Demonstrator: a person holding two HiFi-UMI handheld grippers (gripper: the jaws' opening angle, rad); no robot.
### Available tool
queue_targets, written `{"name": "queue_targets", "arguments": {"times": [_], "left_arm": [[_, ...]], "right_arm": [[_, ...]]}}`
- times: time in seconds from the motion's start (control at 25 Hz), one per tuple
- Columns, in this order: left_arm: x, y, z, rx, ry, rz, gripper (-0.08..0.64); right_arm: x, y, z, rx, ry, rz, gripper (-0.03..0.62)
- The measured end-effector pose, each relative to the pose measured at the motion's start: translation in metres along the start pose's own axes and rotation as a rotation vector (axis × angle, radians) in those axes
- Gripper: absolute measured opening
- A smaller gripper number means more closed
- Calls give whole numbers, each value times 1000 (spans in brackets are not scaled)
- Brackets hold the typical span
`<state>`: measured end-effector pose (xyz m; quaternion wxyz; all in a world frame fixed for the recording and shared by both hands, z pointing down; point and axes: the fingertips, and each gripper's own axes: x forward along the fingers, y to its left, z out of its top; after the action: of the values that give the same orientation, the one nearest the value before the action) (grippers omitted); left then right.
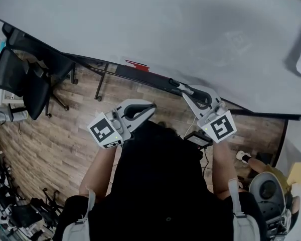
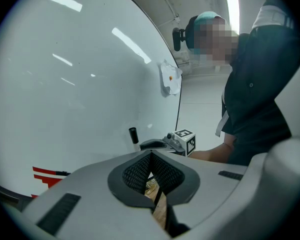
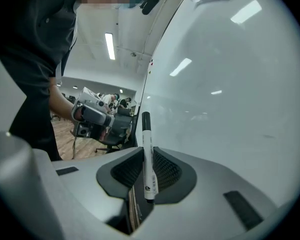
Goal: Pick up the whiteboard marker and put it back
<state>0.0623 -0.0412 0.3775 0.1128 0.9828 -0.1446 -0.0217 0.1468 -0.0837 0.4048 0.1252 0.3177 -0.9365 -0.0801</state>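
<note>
Whiteboard marker sits clamped between the fingers of the right gripper, its black cap pointing forward past the fingertips and its white barrel running back between them. The cap end is just beside the whiteboard; whether it touches I cannot tell. The left gripper, also near the whiteboard, has its fingers pressed together on nothing. Red strokes mark the whiteboard low down.

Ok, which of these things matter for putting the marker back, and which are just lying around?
Job: whiteboard marker, right tongs shut on it, whiteboard, ledge under it.
Lying about: left tongs, shut and empty; office chair; red thing on the ledge; paper on the board.
</note>
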Motion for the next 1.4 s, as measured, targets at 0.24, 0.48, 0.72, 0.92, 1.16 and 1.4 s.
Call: {"name": "queue_targets", "arguments": {"times": [0.24,0.48,0.72,0.92,1.16,1.4], "left_arm": [[-5,3,1,-11,-1,25,12],[-8,3,-3,-28,-5,34,12],[-15,4,-13,-37,-6,46,12],[-18,1,-18,-48,-2,51,12],[-12,-3,-21,-52,9,37,12],[-15,-6,-24,-55,16,39,12]], "right_arm": [[14,1,-20,-98,162,-1,71],[33,2,-36,-138,232,-16,71],[54,6,-72,-139,295,-6,71],[65,13,-104,-123,357,17,71],[76,24,-133,-114,416,59,71],[83,31,-152,-99,449,82,71]]}}
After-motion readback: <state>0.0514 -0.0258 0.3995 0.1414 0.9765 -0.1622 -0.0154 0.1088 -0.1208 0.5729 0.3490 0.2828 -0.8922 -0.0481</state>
